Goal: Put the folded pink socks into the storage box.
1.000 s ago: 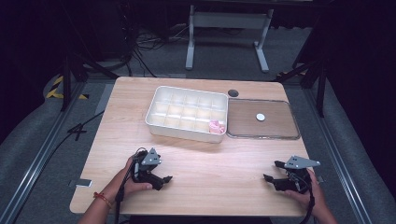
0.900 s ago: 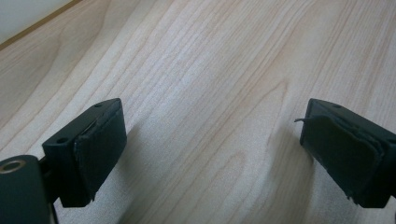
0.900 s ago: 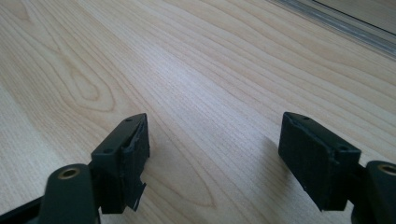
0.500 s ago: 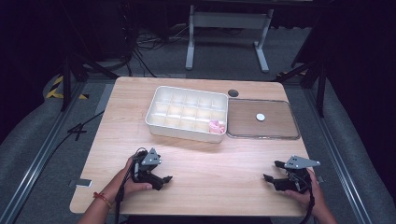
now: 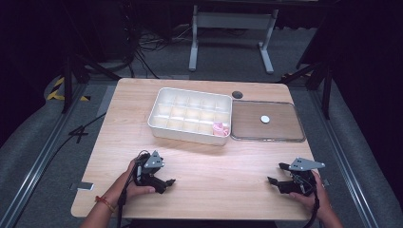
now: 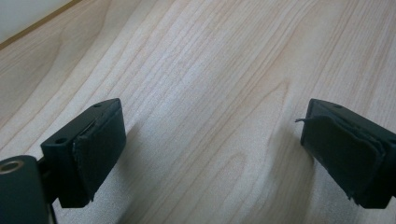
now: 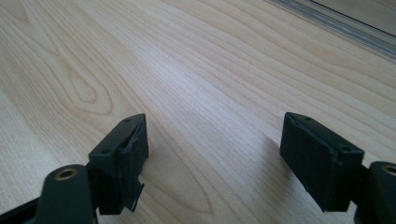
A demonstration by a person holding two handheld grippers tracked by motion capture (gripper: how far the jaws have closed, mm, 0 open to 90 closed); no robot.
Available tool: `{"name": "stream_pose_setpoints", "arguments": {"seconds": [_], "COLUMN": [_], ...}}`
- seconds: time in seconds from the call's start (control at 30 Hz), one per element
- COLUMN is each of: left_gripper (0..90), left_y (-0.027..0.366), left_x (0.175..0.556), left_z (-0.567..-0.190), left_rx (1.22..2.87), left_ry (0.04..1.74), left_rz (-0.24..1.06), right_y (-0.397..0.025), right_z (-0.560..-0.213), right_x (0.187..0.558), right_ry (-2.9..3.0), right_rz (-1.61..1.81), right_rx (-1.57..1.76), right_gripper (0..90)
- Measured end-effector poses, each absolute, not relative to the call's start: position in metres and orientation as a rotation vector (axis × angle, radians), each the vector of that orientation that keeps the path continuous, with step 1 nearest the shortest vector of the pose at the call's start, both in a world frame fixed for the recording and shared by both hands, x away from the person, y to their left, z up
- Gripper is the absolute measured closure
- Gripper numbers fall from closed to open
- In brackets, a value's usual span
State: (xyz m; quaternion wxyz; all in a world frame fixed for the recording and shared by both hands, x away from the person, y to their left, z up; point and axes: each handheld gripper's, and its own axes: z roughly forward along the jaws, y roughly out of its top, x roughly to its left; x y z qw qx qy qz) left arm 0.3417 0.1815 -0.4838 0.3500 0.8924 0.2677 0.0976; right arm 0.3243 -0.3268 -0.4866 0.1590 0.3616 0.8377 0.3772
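Dark floor with cables surrounds the pale wooden tabletop (image 5: 199, 156). At its far side sits a white compartment tray (image 5: 190, 115), with a clear flat lid (image 5: 280, 130) touching its right end. A small pink object (image 5: 219, 128) lies in the tray's near right corner compartment. Both tools rest near the front edge, well apart from the tray: the left hand-held gripper (image 5: 164, 183) and the right hand-held gripper (image 5: 278, 174) each have jaws spread wide, holding nothing, over bare wood.
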Motion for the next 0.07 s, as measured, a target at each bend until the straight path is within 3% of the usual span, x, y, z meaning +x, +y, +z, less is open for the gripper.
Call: {"name": "stream_pose_setpoints", "arguments": {"seconds": [0.07], "left_gripper": [6.9], "left_y": [0.1815], "left_x": [0.3417], "left_z": [-0.4838], "left_rx": [2.311], "left_ry": [0.693], "left_rz": [0.253], "right_y": [-0.3267], "right_z": [-0.4866], "right_x": [0.3243], "right_ry": [2.394], "right_rz": [1.079], "right_rx": [1.034], "right_gripper": [23.8]}}
